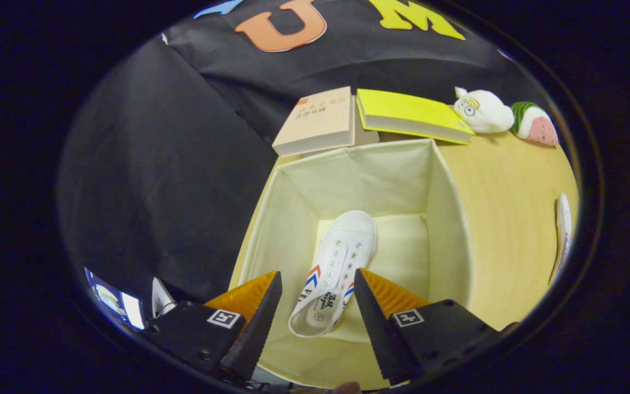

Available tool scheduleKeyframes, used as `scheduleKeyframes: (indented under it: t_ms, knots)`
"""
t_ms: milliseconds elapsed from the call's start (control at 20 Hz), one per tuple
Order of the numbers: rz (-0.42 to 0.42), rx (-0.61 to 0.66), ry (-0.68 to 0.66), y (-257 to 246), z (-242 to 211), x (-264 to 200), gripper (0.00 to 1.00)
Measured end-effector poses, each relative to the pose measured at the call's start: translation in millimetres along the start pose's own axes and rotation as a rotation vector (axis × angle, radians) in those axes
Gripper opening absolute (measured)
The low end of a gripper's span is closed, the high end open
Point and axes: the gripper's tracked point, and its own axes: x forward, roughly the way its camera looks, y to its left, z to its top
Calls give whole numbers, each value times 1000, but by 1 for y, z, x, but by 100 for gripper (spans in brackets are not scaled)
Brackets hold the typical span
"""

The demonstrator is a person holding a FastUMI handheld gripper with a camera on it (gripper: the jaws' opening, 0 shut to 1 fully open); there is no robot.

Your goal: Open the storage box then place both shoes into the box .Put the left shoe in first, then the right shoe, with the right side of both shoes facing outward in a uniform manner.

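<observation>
While the jaws of the gripper [318,284] hang spread wide above the storage box [446,219], touching nothing, a white canvas shoe [342,257] lies on the box floor between and just beyond them. It has metal eyelets, no laces visible, red and blue chevrons on its side, and its toe points to the box's far wall. Pale fabric walls stand upright around it, the top open, with bare floor on the shoe's right. Beyond the box's far wall lie a tan book [318,121] and a yellow book [408,115]. Right of the box, on the wooden desk [503,219], the second shoe [563,230] sits well apart.
</observation>
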Motion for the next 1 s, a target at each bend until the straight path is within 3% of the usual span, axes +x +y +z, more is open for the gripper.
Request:
scheduleKeyframes:
  t_ms: [400, 750, 1000]
  knots:
    - [-65, -141, -221, -54, 37, -99, 90]
    - [-192, -153, -352, -175, 51, -187, 94]
    - [-277, -81, -379, -276, 48, -229, 94]
